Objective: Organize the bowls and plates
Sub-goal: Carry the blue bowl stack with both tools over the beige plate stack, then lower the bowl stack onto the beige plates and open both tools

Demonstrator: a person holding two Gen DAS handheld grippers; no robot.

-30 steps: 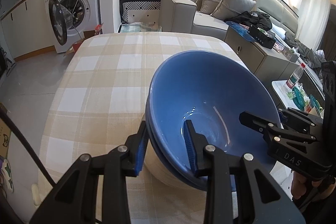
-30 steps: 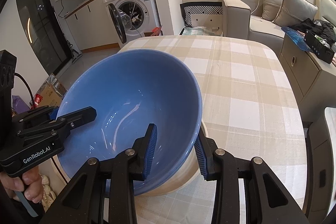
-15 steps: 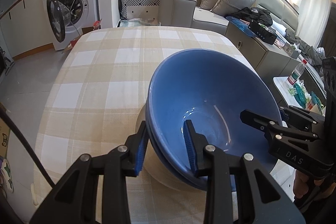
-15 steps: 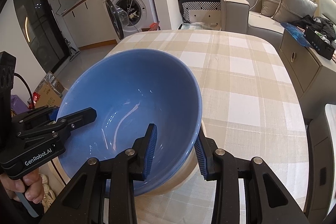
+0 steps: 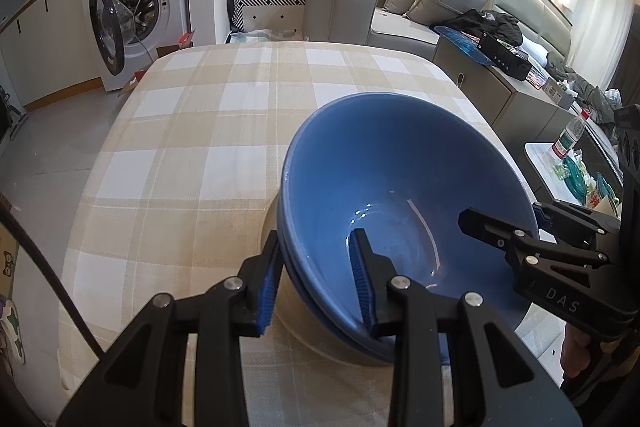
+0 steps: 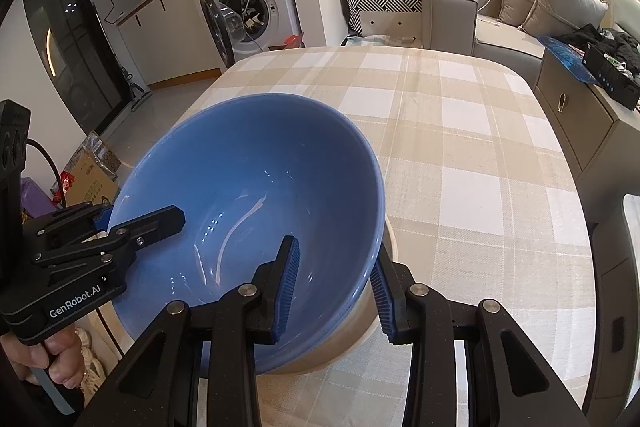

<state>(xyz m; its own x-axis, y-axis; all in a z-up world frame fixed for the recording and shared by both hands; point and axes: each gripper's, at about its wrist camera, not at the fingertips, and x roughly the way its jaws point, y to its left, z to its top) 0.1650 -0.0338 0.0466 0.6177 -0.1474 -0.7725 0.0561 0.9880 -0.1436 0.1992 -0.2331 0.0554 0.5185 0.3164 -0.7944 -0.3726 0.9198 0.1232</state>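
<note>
- Sitting lower centre in both views, the blue bowls are nested on a beige dish, on the checked table.
- Over the last second more table has come into view behind them; I judge the stack is being carried or set down.
- Left claw and right claw each straddle the rim, one finger inside; whether they pinch, I cannot tell.

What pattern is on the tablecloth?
Beige-and-white checked cloth tablecloth, clearest in the right wrist view.
</note>
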